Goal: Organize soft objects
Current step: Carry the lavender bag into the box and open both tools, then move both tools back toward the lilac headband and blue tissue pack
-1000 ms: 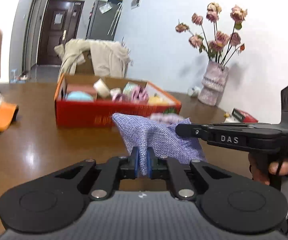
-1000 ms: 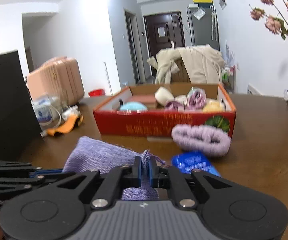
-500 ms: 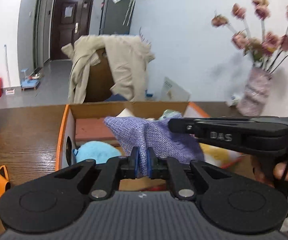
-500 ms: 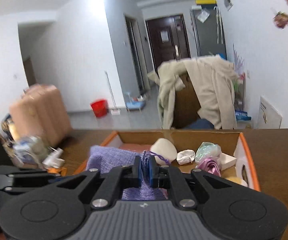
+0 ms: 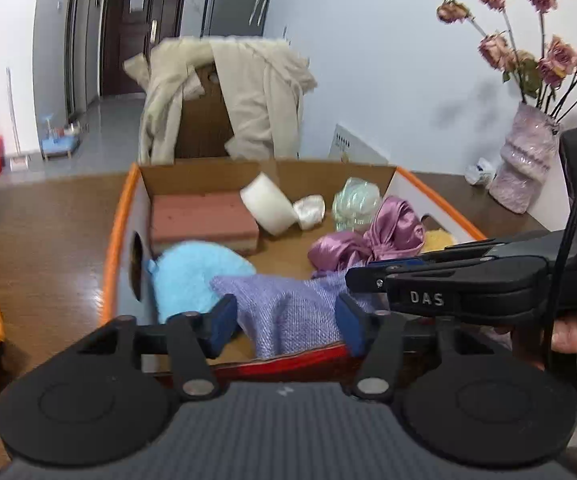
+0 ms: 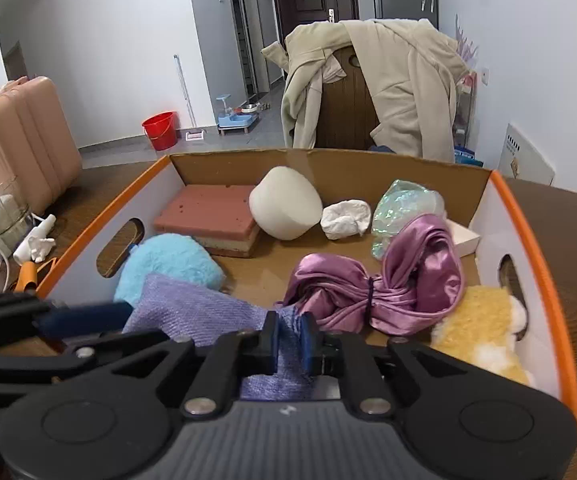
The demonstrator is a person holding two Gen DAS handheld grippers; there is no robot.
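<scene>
Over the near wall of the cardboard box [image 6: 528,240], the lavender knit cloth [image 5: 288,312] is hanging, partly inside. Left gripper [image 5: 286,322] is standing spread, its pads flanking the cloth without pinching. Right gripper [image 6: 290,338] is pinching the cloth's bunched end. Recommended: lowering the cloth beside the blue plush [image 6: 168,264] before parting the right fingers.
</scene>
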